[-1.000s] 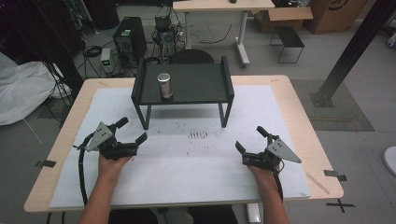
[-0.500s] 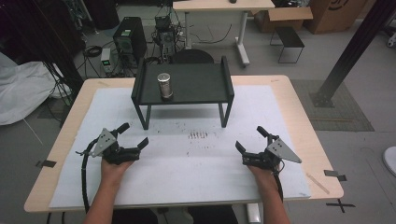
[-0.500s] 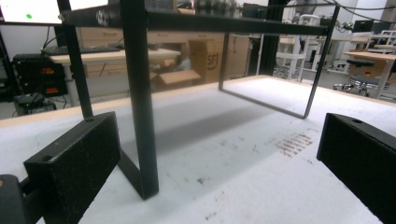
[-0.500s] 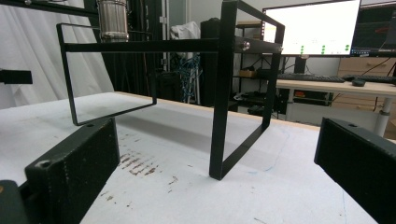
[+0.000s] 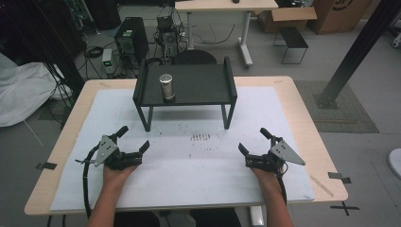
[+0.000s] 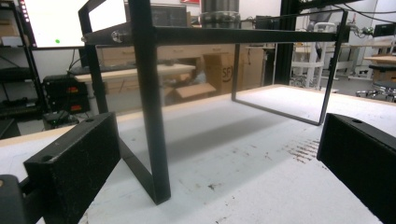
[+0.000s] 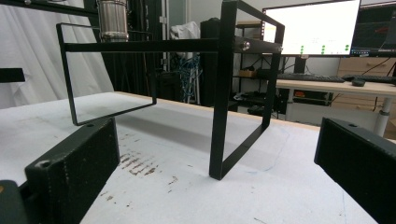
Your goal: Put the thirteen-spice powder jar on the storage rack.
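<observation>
Two grippers: both rest low on the table's near half, wide apart, each with its jaws spread and nothing between them.
Table: light wooden tabletop covered by a large white sheet with small dark marks near its middle.
Black metal stand: low shelf with raised side walls on thin frame legs, set at the far middle of the white sheet; the left gripper view shows its nearest leg close ahead, and the right gripper view shows a leg ahead as well.
Left gripper: black two-jaw tool with a grey three-cornered plate, jaws wide apart, holding nothing and touching no object; its own view shows both black jaw pads just above the white sheet.
Right gripper: matching black tool with grey plate, jaws equally wide, nothing in them; it points toward the stand.
Left hand: wraps the tool's handle from behind, forearm coming in from the near edge, a black cable looping beside it.
Right hand: grips its handle the same way, forearm angled in from the near edge.
Metal can: small silver ribbed cylinder standing upright on the left part of the stand's shelf, well apart from both grippers, farther back and higher; nearer to the left gripper than to the right.
</observation>
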The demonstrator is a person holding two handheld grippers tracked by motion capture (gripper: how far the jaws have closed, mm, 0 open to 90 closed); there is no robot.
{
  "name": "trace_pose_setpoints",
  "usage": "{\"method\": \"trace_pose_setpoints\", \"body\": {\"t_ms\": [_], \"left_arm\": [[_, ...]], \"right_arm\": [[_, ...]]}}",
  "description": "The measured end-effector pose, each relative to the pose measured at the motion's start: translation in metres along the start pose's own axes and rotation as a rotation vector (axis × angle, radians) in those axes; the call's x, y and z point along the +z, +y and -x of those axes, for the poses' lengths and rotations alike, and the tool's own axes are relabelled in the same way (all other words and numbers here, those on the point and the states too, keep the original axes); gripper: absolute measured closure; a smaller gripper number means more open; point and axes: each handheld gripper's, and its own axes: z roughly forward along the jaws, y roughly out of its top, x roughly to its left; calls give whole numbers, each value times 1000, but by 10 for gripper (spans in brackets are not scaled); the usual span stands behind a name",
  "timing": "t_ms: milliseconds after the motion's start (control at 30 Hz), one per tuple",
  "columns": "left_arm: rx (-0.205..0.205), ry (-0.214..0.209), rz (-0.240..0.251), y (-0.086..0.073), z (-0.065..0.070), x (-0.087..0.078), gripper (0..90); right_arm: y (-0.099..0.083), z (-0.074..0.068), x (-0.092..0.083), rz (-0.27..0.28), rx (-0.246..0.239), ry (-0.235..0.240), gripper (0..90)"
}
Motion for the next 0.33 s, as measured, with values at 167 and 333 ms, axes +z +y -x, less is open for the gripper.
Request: {"method": "trace_pose_setpoints", "body": {"t_ms": [167, 333], "left_arm": [[-1, 2, -1, 0, 0, 0, 2], [-1, 5, -2, 0, 0, 0, 3]], "right_arm": [[0, 0, 0, 1, -2, 0, 0], [0, 0, 0, 2, -3, 0, 0]]}}
